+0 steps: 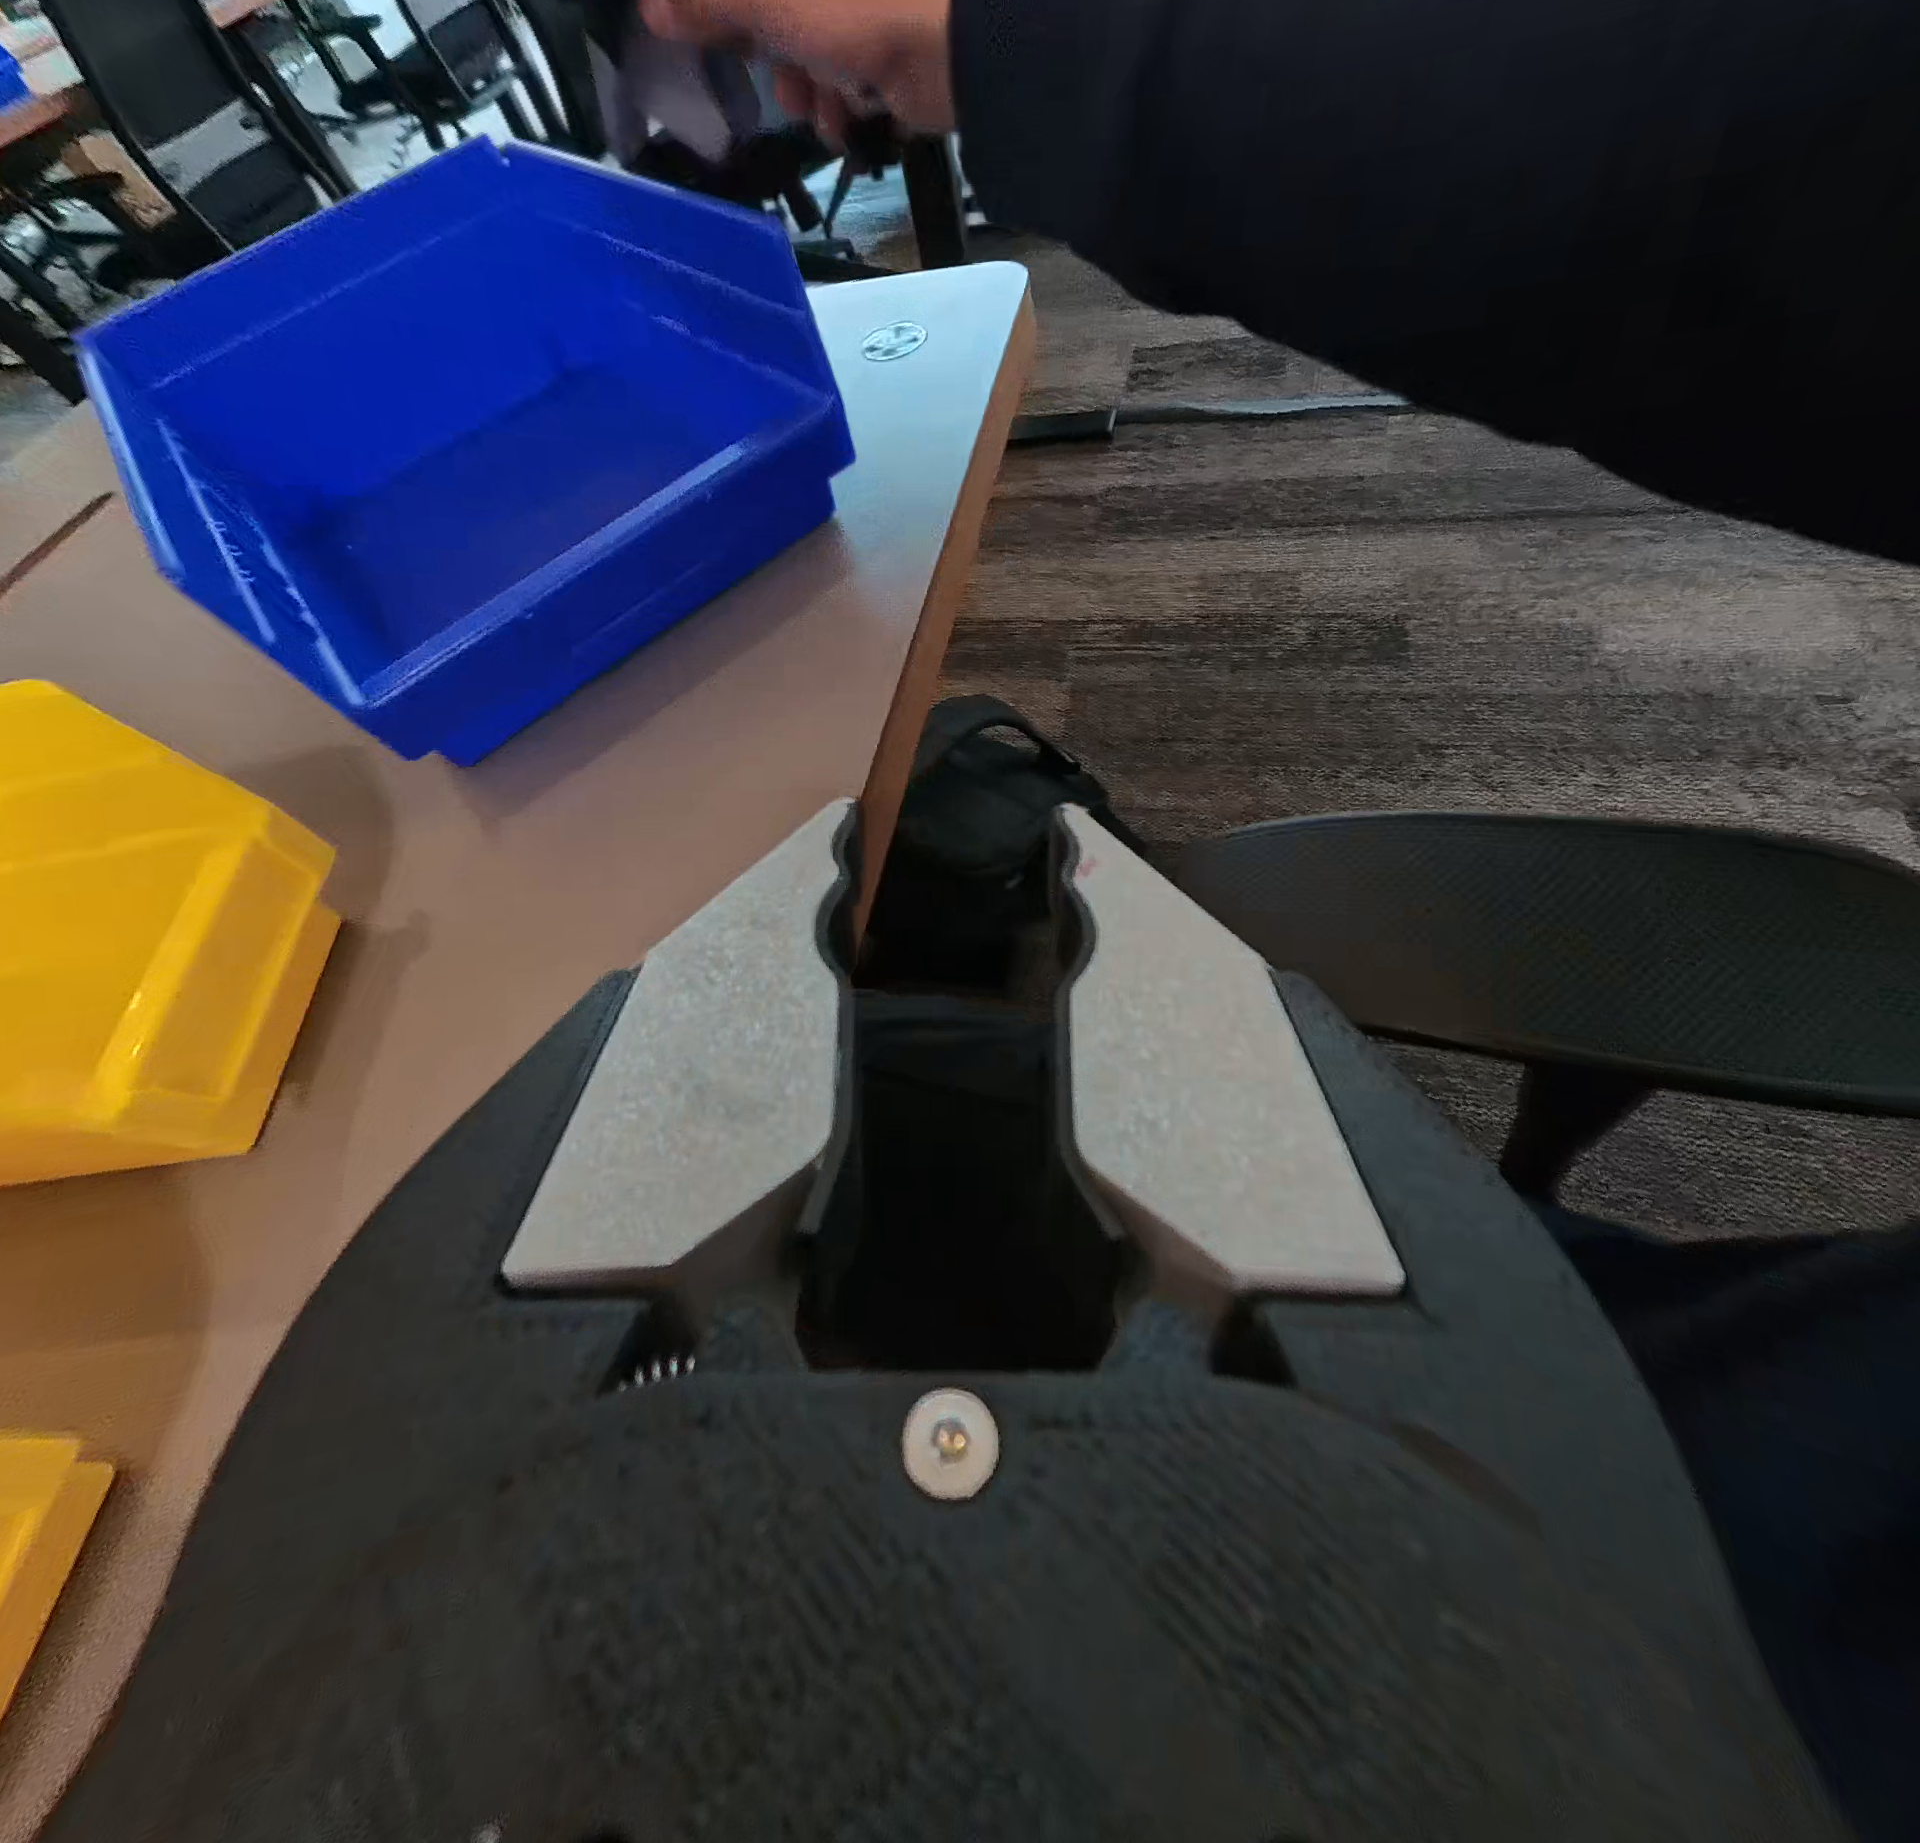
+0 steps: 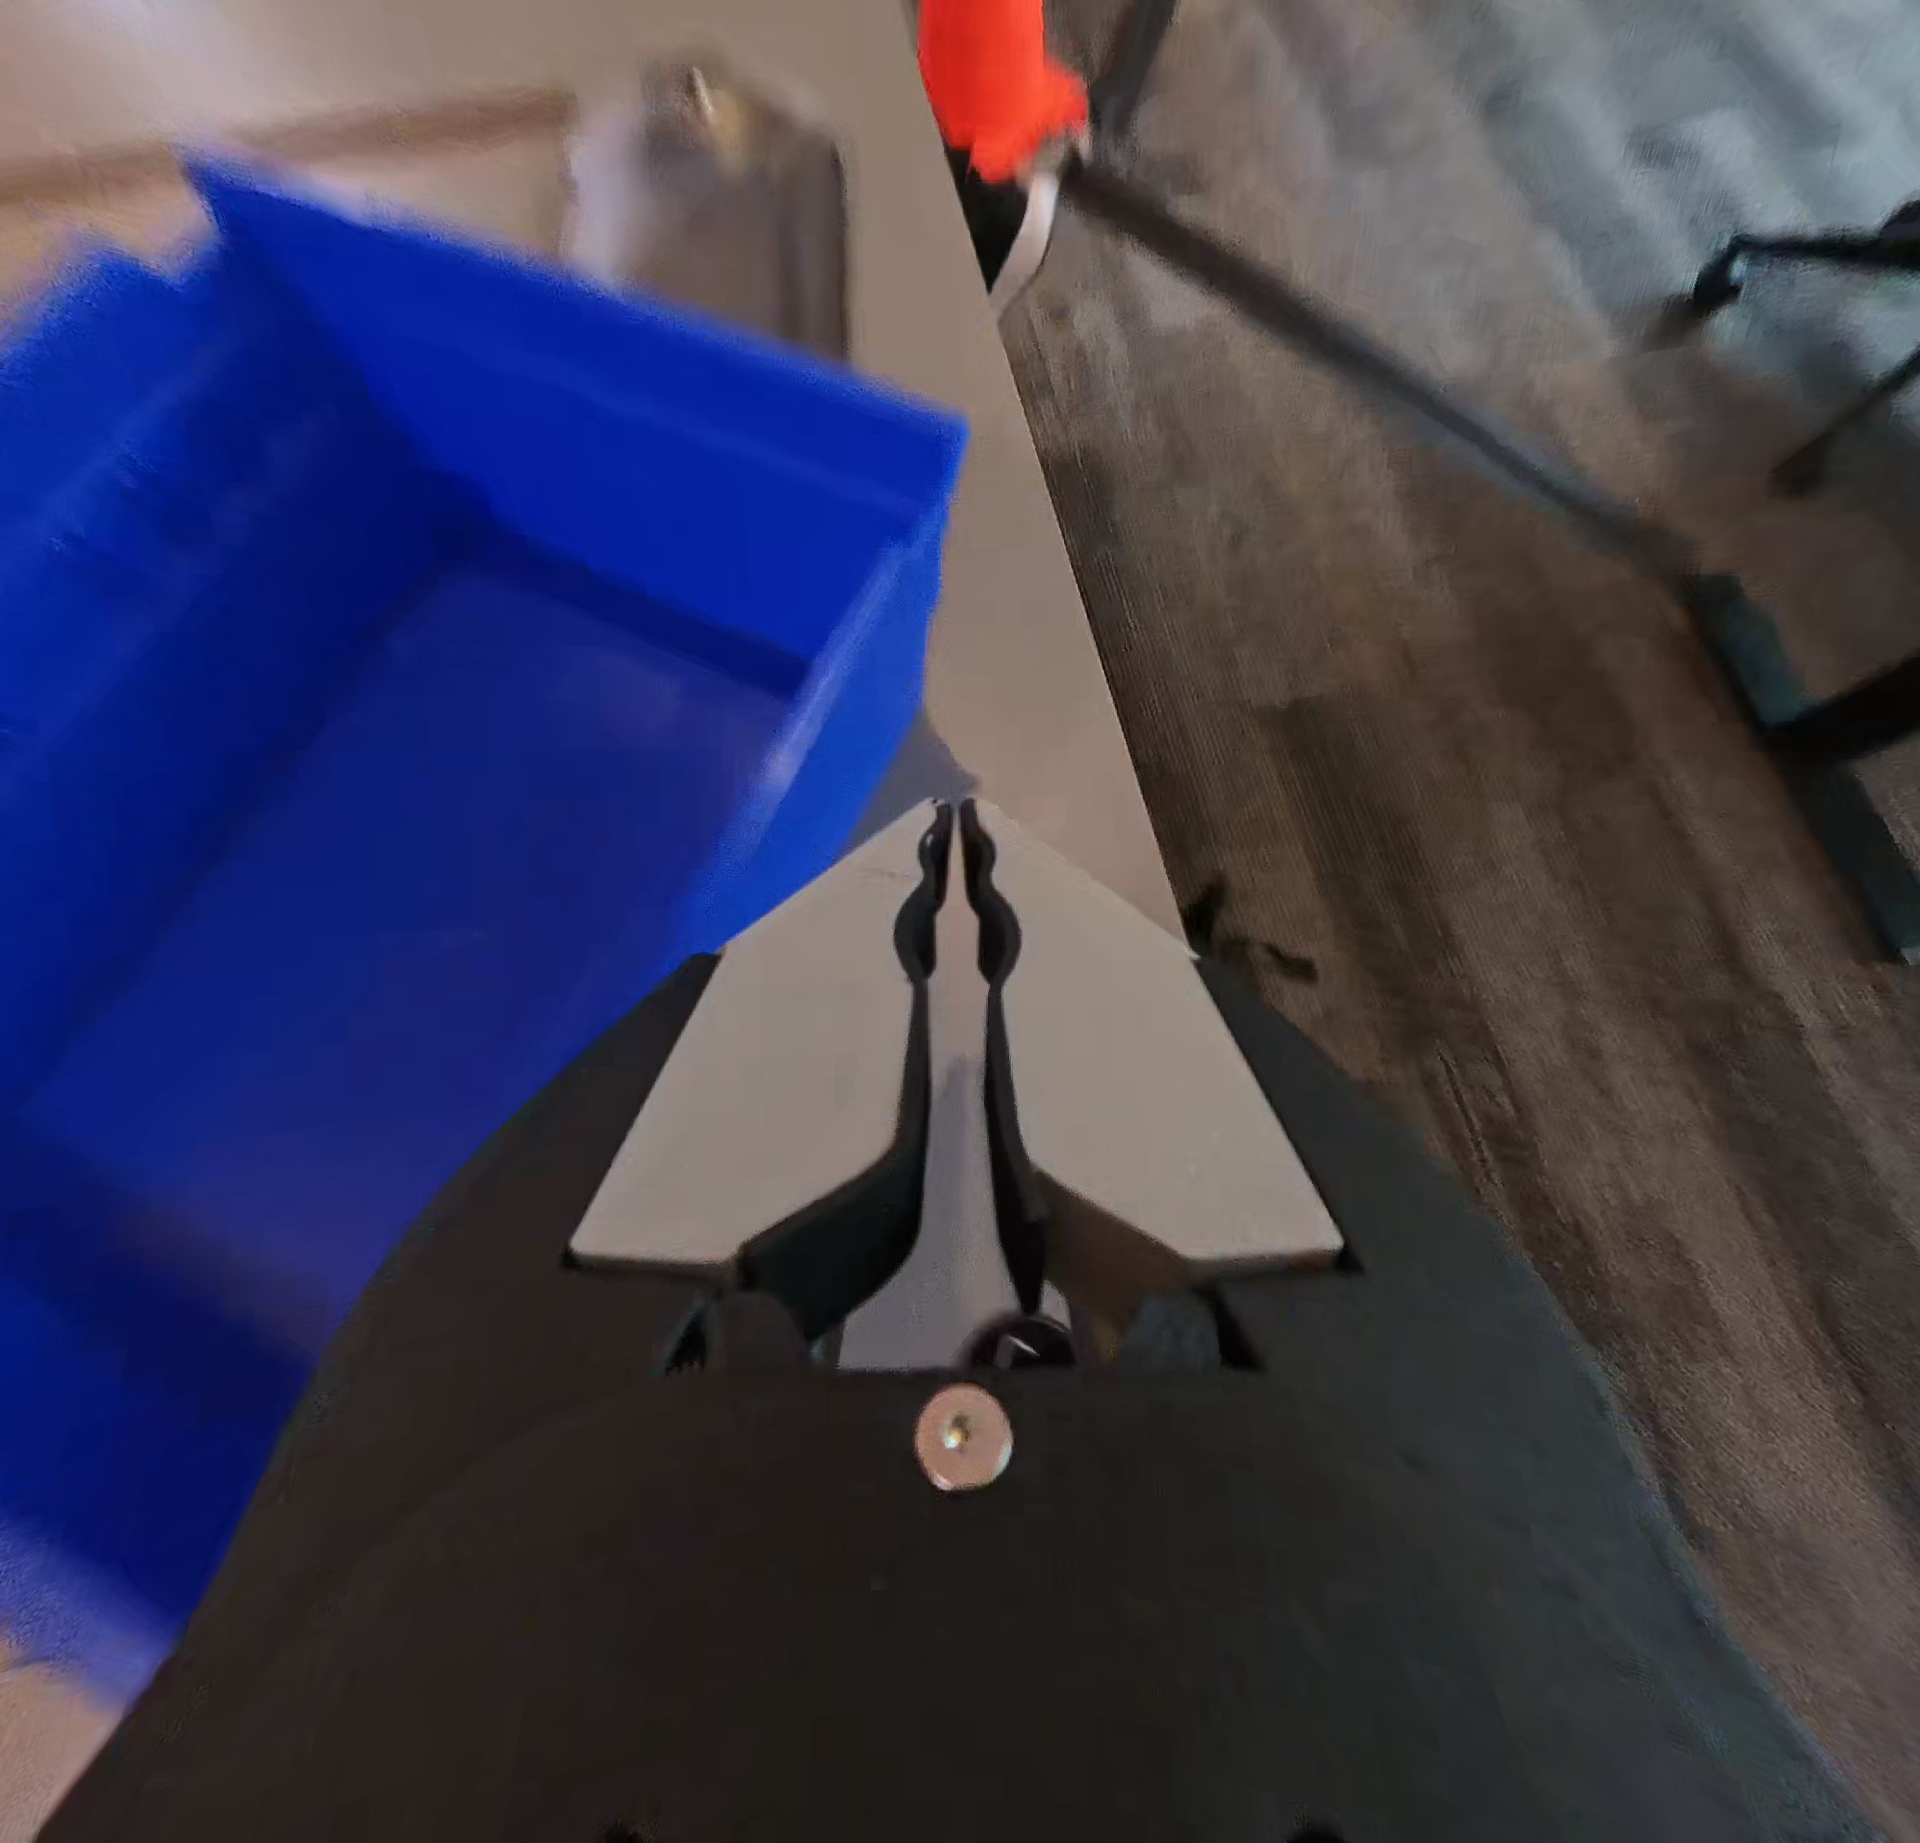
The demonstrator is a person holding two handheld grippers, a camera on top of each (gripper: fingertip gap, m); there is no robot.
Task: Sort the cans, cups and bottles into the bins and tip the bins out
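Note:
In the left wrist view my left gripper (image 1: 956, 848) is open and empty, hovering over the right edge of the table (image 1: 644, 754). An empty blue bin (image 1: 468, 463) sits ahead and to the left of it. A yellow bin (image 1: 135, 941) lies at the left, and the corner of another yellow bin (image 1: 42, 1544) shows lower left. In the blurred right wrist view my right gripper (image 2: 956, 817) is shut and empty, just right of the blue bin (image 2: 416, 650), which looks empty. A red can with a silver rim (image 2: 997, 58) shows at the top, beyond the table edge.
A dark-sleeved arm (image 1: 1455, 183) reaches across the upper right. A black chair seat (image 1: 1558, 941) stands right of the table over grey carpet (image 1: 1351, 598). A black object (image 1: 977, 806) sits below the table edge. A blurred grey metal thing (image 2: 727, 204) is behind the blue bin.

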